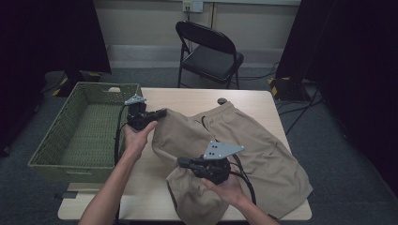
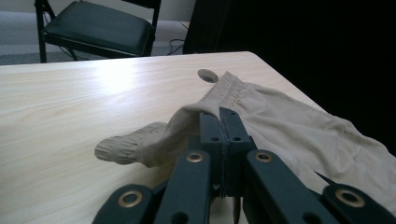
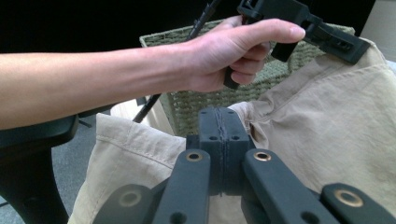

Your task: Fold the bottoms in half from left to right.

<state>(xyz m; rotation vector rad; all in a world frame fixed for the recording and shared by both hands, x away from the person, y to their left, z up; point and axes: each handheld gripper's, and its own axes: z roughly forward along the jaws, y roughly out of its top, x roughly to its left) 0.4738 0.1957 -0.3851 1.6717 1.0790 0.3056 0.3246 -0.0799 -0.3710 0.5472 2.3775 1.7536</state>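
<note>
A pale wooden worktop (image 1: 187, 101) is standing in a dim room, a folding chair (image 1: 211, 51) behind it. The left gripper (image 1: 162, 113) is clamping its fingers on the elastic waistband of the tan shorts (image 1: 263, 150) near the worktop's left edge; the right gripper (image 1: 182, 162) is pinching a leg hem near the front edge. This looks like lifting for a fold; next, both must be rising evenly toward the green basket (image 1: 56, 140) at the left.

Table (image 1: 197, 98) is being viewed from above, forward and downward. Left gripper view is being aimed low across the tabletop, close to the shorts (image 2: 289, 121). Right gripper view is being aimed toward the basket (image 3: 196, 107); shorts are being shared throughout.
</note>
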